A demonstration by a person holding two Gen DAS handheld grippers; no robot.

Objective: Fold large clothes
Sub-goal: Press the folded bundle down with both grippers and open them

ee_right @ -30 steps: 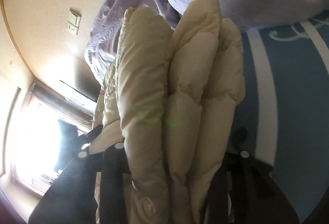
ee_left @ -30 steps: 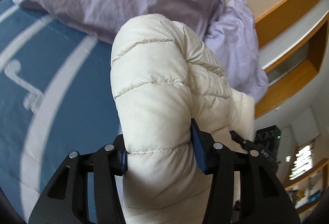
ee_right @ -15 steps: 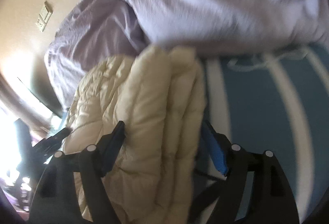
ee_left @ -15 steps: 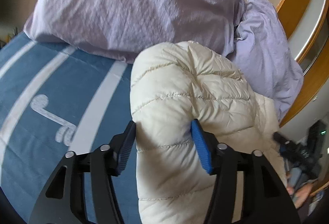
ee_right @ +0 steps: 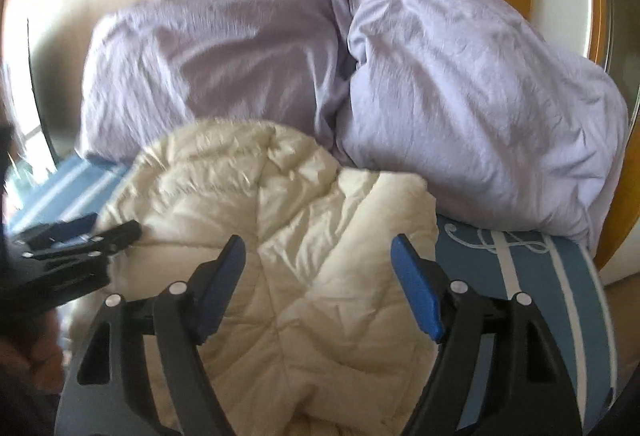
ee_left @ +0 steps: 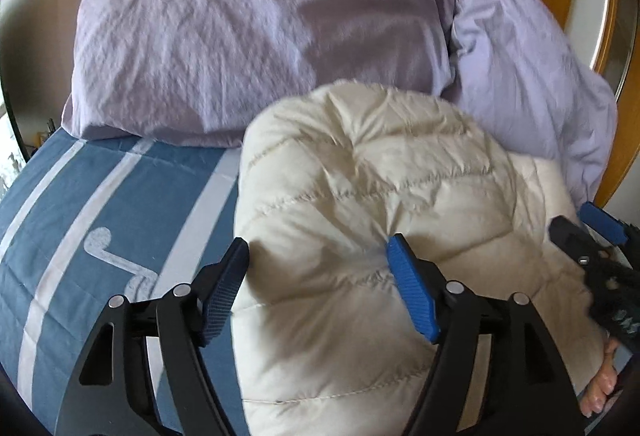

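While both tools [ee_left: 316, 260] [ee_right: 318, 256] gape, the puffer jacket [ee_left: 360, 204] lies bunched between their fingers.

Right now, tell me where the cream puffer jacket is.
The jacket lies bundled on the blue striped bedspread, up against the two lilac pillows, in front of both open tongs in both wrist views.

The left gripper [ee_left: 318, 256] has its jaws spread wide, its blue pads [ee_left: 412, 292] well apart. The right gripper [ee_right: 318, 256] is spread just as wide, both fingers reaching forward. Each gripper shows at the edge of the other's view, side by side. A few bare fingers [ee_left: 600, 388] show at the lower right of the left view, probably the right hand, though they are blurred.
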